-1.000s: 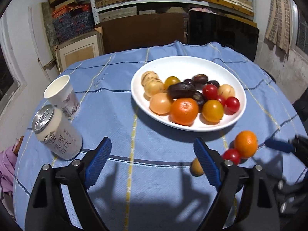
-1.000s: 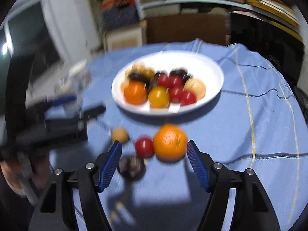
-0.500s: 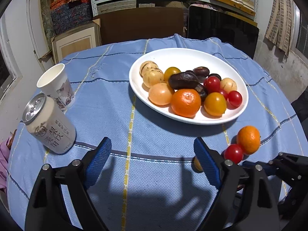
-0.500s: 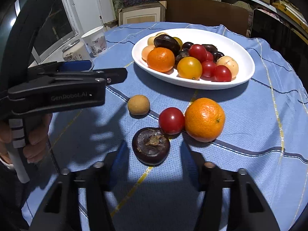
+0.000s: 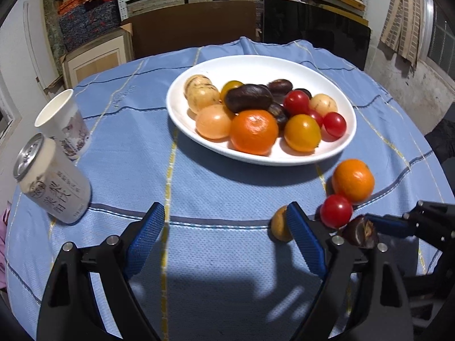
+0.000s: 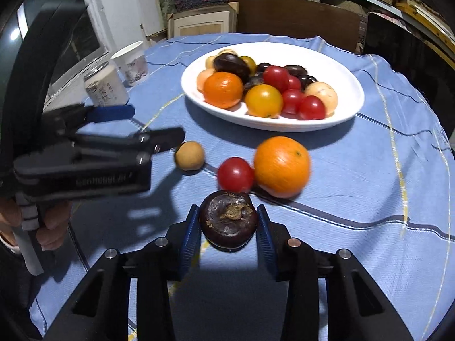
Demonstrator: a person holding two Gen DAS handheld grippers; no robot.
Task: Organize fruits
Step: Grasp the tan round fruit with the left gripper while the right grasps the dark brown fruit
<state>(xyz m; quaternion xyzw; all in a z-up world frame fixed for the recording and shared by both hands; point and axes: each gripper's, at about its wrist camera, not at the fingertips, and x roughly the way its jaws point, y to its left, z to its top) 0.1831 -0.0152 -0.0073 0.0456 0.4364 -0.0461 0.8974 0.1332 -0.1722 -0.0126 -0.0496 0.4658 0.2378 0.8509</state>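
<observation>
Now the right tool (image 6: pixel 229 227) was closing on the mangosteen (image 6: pixel 228 221), where it earlier stood wide; plate (image 6: pixel 341 119) next; left tool (image 5: pixel 224 241) gaped.

left gripper (image 5: pixel 226 237): black frame, blue ribbed pads, silver screws, white lettering on body | right gripper (image 6: pixel 227 226): black frame, blue ribbed pads, silver screws

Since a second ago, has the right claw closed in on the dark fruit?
Yes. The right claw is closing, its pads now flanking the dark fruit near the tomato.
</observation>
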